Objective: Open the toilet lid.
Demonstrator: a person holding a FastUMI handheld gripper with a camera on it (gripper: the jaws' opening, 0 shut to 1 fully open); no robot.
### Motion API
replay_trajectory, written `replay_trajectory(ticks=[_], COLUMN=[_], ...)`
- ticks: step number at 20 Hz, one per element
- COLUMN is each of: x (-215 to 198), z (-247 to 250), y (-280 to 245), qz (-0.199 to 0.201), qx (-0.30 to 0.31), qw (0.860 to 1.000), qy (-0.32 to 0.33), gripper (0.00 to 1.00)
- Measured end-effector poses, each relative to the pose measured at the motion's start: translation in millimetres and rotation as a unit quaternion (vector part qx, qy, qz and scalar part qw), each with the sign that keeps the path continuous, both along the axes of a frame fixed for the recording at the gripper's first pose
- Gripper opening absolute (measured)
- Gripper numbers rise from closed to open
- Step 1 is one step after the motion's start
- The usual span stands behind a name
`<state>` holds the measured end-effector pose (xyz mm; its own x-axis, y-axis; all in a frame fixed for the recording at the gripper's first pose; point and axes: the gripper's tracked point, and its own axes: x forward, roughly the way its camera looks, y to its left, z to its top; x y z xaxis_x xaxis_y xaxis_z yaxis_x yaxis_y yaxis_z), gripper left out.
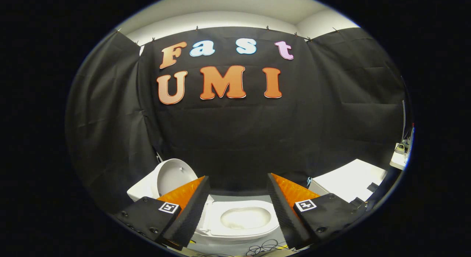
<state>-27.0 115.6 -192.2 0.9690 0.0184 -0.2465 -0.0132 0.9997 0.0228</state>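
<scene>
A white toilet [209, 224] stands on the floor below and between my fingers, its seat ring and bowl [244, 217] showing. The white lid [173, 178] is raised, standing upright at the toilet's left end, just beyond my left finger [191, 201]. My gripper [238, 178] is open, the two orange-and-black fingers spread wide above the bowl with nothing between them. The right finger [285, 201] hangs over the bowl's right edge. Neither finger touches the lid or the seat.
A white flat surface [349, 181] stands to the right of the toilet, near the right finger. Dark cables [265, 246] lie on the floor in front of the bowl. A small shelf with items [401, 154] is at the far right. Black cloth walls close the booth behind.
</scene>
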Motion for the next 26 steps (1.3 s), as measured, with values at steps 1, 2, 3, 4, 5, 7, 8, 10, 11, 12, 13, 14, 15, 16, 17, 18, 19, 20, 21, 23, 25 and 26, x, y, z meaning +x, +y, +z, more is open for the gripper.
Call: replay_trajectory(ticks=[1,2,3,4,5,7,8,10,11,12,13,14,15,16,17,18,19,20,21,23,25,26], x=[-1,-1,-2,-2,-3,-3,-3,-3,-4,-4,-4,-5,-5,-4,-4,-3,-4,-4,-4,-4,-4,-5], z=[2,4,7,9,11,12,13,14,15,16,15,15,15,15,15,15,14,13,14,15,17,17], y=[0,-1,-3,-4,-6,-9,-10,-12,-12,-12,-12,-12,-11,-11,-11,-10,-10,-9,-9,-9,-10,-11], qz=[0.000,-0.001,-0.001,-0.001,-0.002,-0.005,-0.007,-0.008,-0.007,-0.008,-0.007,-0.007,-0.007,-0.007,-0.007,-0.006,-0.006,-0.005,-0.004,-0.004,-0.005,-0.005], qx=[0.001,0.002,0.003,0.005,0.006,0.009,0.009,0.010,0.011,0.011,0.011,0.011,0.011,0.011,0.011,0.011,0.012,0.013,0.014,0.015,0.015,0.015], qw=[1.000,1.000,1.000,1.000,1.000,1.000,1.000,1.000,1.000,1.000,1.000,1.000,1.000,1.000,1.000,1.000,1.000,1.000,1.000,1.000,0.999,0.999], qy=[-0.002,-0.006,-0.009,-0.013,-0.016,-0.019,-0.020,-0.021,-0.022,-0.023,-0.024,-0.023,-0.023,-0.024,-0.024,-0.025,-0.024,-0.025,-0.026,-0.027,-0.031,-0.032], gripper=[0.99,0.99,0.99,0.99,0.99,0.99,0.99,0.99,0.99,0.99,0.99,0.99,0.99,0.99,0.99,0.99,0.99,0.99,0.99,0.99,0.99,0.99])
